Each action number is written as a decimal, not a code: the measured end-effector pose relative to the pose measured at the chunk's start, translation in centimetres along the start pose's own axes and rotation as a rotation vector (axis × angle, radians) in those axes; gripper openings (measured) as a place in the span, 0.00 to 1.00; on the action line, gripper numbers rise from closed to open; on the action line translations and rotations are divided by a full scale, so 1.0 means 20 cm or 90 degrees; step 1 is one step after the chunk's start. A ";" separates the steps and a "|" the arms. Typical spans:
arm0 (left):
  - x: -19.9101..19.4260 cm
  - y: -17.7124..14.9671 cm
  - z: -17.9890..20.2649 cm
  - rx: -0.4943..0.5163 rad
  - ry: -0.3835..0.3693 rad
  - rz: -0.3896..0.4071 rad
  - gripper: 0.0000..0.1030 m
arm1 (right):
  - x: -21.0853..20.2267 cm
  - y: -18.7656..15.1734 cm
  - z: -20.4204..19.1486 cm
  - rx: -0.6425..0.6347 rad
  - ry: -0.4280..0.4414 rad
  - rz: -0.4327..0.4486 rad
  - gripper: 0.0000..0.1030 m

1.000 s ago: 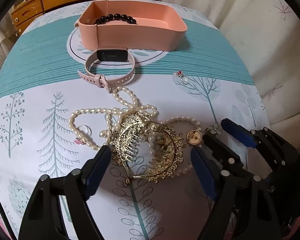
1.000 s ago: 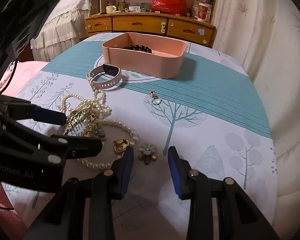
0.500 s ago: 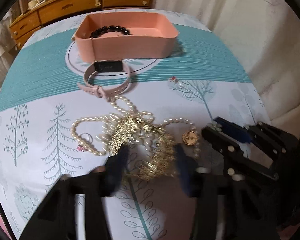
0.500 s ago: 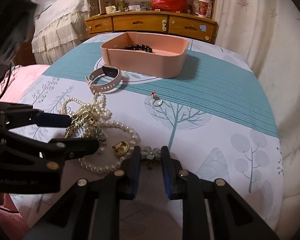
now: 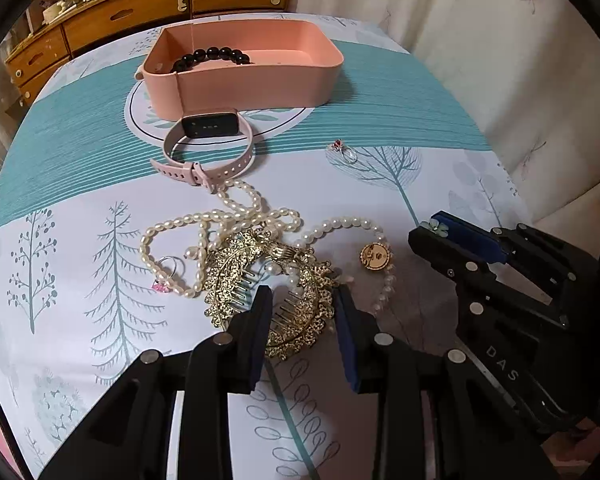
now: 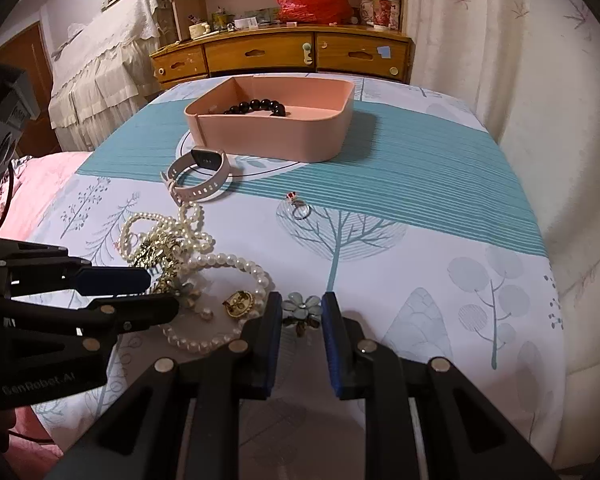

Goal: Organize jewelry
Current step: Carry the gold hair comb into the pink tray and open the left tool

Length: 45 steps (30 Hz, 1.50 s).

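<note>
A pink tray (image 5: pixel 260 84) (image 6: pixel 276 140) at the table's far side holds a black bead bracelet (image 5: pixel 212 58) (image 6: pixel 256 107). A pink smartwatch (image 5: pixel 210 148) (image 6: pixel 198 178) lies in front of it. A gold hair comb (image 5: pixel 272 280) lies tangled with pearl necklaces (image 5: pixel 220 236) (image 6: pixel 220 264). My left gripper (image 5: pixel 300 308) has closed on the comb's rim. My right gripper (image 6: pixel 302 312) is shut on a grey flower brooch (image 6: pixel 302 308), also seen in the left wrist view (image 5: pixel 434 227). A gold round brooch (image 5: pixel 376 256) (image 6: pixel 239 302) lies between the grippers.
A red-stone ring (image 5: pixel 346 152) (image 6: pixel 298 206) lies right of the watch. A pink-stone ring (image 5: pixel 166 276) lies inside a pearl loop. The round table (image 5: pixel 60 160) wears a teal and white cloth. A wooden dresser (image 6: pixel 284 56) and curtains (image 6: pixel 520 80) stand behind.
My left gripper closed from wide open onto the gold comb. My right gripper moved forward and closed on the flower brooch.
</note>
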State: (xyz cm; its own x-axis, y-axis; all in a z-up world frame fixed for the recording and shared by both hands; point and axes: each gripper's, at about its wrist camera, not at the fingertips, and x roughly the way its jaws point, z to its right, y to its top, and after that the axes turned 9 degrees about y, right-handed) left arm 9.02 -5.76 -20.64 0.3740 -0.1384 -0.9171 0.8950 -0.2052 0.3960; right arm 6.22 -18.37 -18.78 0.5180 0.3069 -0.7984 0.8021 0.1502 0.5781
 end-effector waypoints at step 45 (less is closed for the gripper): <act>-0.26 0.88 -0.37 -0.088 0.035 0.219 0.28 | 0.10 0.84 0.09 -0.008 0.091 0.118 0.19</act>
State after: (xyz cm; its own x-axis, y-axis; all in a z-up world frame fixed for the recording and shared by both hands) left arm 24.58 -1.44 -9.20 0.6680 -0.1233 -0.7339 0.7375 -0.0218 0.6750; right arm 21.25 -16.88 -10.96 0.6080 0.4598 -0.6472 0.6928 0.0910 0.7154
